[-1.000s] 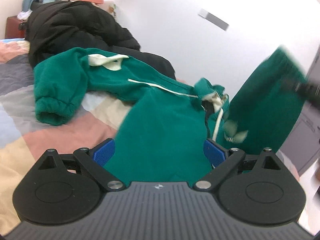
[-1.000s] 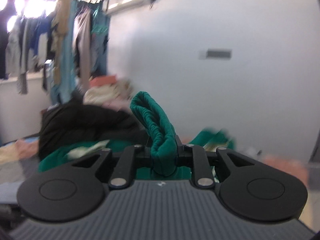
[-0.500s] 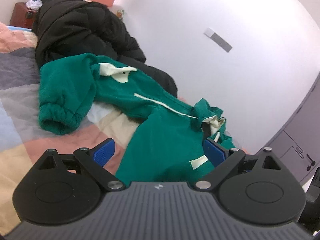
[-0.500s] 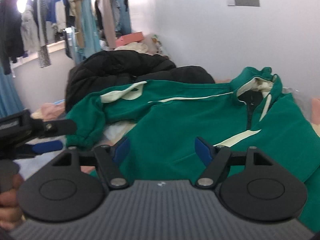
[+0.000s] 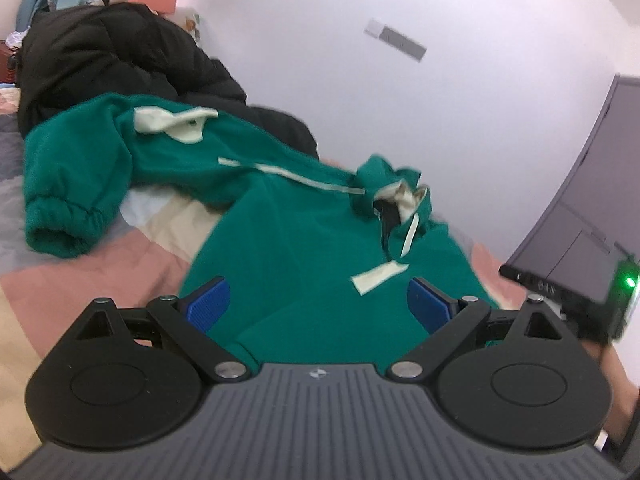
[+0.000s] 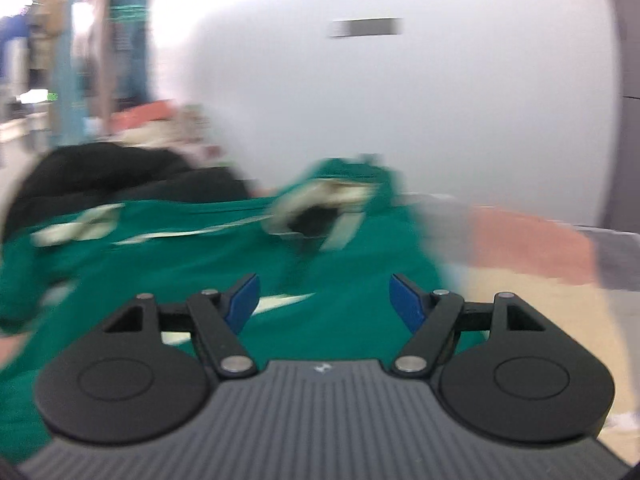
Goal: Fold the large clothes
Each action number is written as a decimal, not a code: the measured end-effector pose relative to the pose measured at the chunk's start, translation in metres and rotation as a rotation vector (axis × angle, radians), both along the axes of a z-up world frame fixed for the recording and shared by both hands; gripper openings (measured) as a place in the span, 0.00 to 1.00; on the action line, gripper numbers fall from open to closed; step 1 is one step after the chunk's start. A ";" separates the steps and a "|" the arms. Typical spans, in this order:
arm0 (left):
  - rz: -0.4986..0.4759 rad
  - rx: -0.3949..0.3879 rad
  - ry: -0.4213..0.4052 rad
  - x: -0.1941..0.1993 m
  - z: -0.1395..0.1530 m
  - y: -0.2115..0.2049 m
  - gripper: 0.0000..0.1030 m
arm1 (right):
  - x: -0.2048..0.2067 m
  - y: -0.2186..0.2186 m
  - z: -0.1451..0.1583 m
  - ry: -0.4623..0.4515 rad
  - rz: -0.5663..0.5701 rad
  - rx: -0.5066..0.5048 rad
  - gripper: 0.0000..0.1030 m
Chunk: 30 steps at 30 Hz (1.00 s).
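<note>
Green fleece jacket (image 5: pixel 304 248), cream trim, sprawled on patchwork quilt bed (image 5: pixel 80 292). Your left tool (image 5: pixel 318 302) and right tool (image 6: pixel 325 300): both spread wide, empty; the right's jaws have just been opening.

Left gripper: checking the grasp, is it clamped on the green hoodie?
No, the left gripper stands open, its blue pads apart above the hoodie.

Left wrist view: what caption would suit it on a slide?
Open left gripper poised over a green sweatshirt spread on a patchwork bedspread, black coat behind.
</note>
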<state>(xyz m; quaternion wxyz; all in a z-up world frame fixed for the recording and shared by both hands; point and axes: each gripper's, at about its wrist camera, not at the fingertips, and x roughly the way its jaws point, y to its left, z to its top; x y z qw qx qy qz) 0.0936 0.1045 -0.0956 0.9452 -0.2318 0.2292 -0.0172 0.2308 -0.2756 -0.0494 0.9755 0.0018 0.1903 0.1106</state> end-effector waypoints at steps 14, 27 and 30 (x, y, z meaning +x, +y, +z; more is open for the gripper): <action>-0.027 0.099 0.047 0.047 -0.031 -0.047 0.95 | 0.086 -0.025 -0.076 0.094 -0.026 -0.112 0.36; -0.103 0.133 0.006 0.050 -0.033 -0.070 0.95 | 0.097 -0.073 -0.070 0.040 -0.321 -0.110 0.03; -0.108 0.141 0.022 0.053 -0.036 -0.072 0.95 | 0.107 -0.105 -0.085 0.171 -0.371 0.013 0.03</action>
